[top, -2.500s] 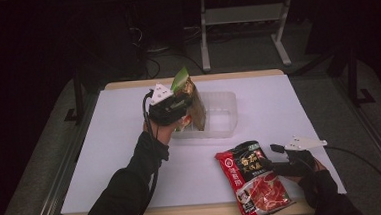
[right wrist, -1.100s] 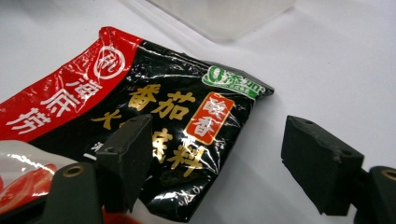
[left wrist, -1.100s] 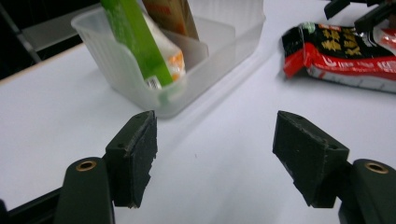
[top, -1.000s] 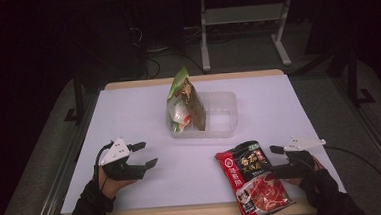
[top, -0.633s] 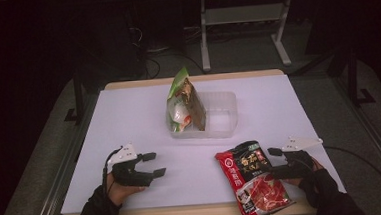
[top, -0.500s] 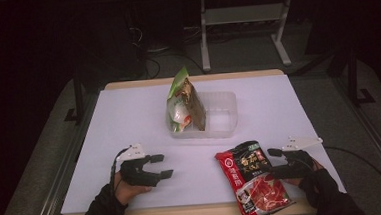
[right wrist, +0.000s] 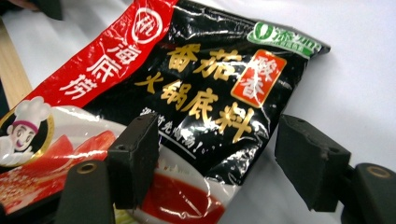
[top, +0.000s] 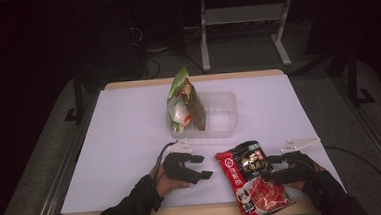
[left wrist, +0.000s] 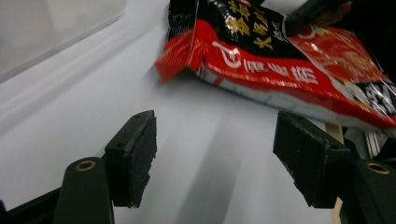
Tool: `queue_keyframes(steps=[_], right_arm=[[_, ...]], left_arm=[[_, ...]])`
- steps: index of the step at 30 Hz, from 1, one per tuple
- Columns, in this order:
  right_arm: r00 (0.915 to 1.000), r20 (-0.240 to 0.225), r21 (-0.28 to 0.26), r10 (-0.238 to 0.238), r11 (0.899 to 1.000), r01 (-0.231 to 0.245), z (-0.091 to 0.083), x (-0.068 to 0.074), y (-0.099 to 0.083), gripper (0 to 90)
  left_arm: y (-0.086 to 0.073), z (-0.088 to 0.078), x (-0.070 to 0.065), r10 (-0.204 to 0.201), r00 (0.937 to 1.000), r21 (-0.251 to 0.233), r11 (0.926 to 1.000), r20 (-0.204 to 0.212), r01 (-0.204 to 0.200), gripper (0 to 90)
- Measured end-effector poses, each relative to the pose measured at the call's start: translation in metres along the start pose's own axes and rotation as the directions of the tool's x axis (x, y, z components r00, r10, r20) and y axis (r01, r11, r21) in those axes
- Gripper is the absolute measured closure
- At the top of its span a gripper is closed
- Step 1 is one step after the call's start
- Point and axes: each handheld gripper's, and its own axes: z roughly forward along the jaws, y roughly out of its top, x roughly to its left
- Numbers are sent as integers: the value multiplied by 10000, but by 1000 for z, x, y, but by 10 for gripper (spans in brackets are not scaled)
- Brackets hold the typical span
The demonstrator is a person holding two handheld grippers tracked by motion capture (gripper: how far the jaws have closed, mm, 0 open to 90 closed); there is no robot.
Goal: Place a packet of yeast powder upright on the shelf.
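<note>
The red-and-black sauce packet [top: 254, 181] lies flat near the desk's [top: 130, 136] front edge, between the left tongs [top: 203, 168], jaws apart and just narrowing on nothing, and the right tongs [top: 268, 167], gaping at its right edge.

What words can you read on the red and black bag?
"海底捞" on the red band of the bag.
"番茄火锅底料" in gold on its black part.
"酸香" on the orange tag.
"0添加" on the green patch, roughly; the small print under it is too blurred.
The small white line below the gold words is too small to read.
The green bag: print too small.
</note>
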Motion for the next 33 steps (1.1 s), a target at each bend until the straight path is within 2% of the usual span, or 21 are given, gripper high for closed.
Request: queue_keyframes(steps=[1, 3, 4, 6, 8, 12, 16, 19, 21, 23, 26, 27, 28, 29, 33], right_arm=[[10000, -41, 44, 68, 10000, -67, 0, 0, -1, 300], [9996, -191, 134, 198, 9997, -195, 1, 0, -1, 300], [9995, -260, 181, 197, 9997, -192, 1, 0, -2, 299], [9993, -302, 198, 217, 9996, -211, 2, 1, -2, 299], [9993, -307, 193, 221, 9996, -215, 2, 1, -2, 298], [9991, -348, 160, 261, 9995, -256, 3, 1, -3, 299], [9991, -380, 135, 208, 9997, -203, 4, 1, -3, 299], [9987, -450, 151, 249, 9996, -242, 5, 1, -3, 304], [9988, -446, 150, 196, 9997, -189, 5, 1, -3, 309], [9988, -457, 118, 193, 9998, -188, 5, 1, -3, 327], [9985, -501, 16, 236, 9997, -235, 6, 0, -3, 364], [9984, -504, -18, 238, 9997, -239, 6, 0, -3, 373], [9983, -517, -57, 282, 9996, -285, 6, 0, -3, 404], [9983, -492, -79, 312, 9995, -317, 6, -1, -3, 416], [9989, -401, -177, 257, 9995, -264, 6, 0, -3, 454]], left_arm=[[3, 4, 0, -69, 10000, 48, 10000, -36, 69, 314], [10, 15, 2, -255, 9995, 229, 9994, 167, 251, 314], [10, 15, 2, -255, 9995, 229, 9994, 167, 251, 312], [13, 21, 3, -492, 9988, 503, 9975, -56, 495, 294], [16, 25, 5, -896, 9957, 494, 9949, 217, 884, 293], [20, 33, 5, -1203, 9912, 435, 9921, 552, 1180, 272], [24, 41, 6, -1656, 9803, 430, 9859, 1081, 1618, 268], [28, 48, 3, -1574, 9804, 650, 9865, 1185, 1505, 271], [30, 53, -1, -1421, 9827, 734, 9883, 1189, 1340, 267], [32, 56, -4, -1440, 9823, 745, 9879, 1200, 1358, 257], [33, 58, -7, -1182, 9879, 791, 9907, 1000, 1105, 271], [33, 59, -7, -1189, 9877, 789, 9907, 1012, 1111, 275], [33, 58, -7, -1145, 9898, 762, 9912, 842, 1082, 355], [33, 58, -8, -1137, 9916, 731, 9913, 622, 1091, 392], [33, 57, -9, -1062, 9937, 609, 9927, 366, 1038, 439]])
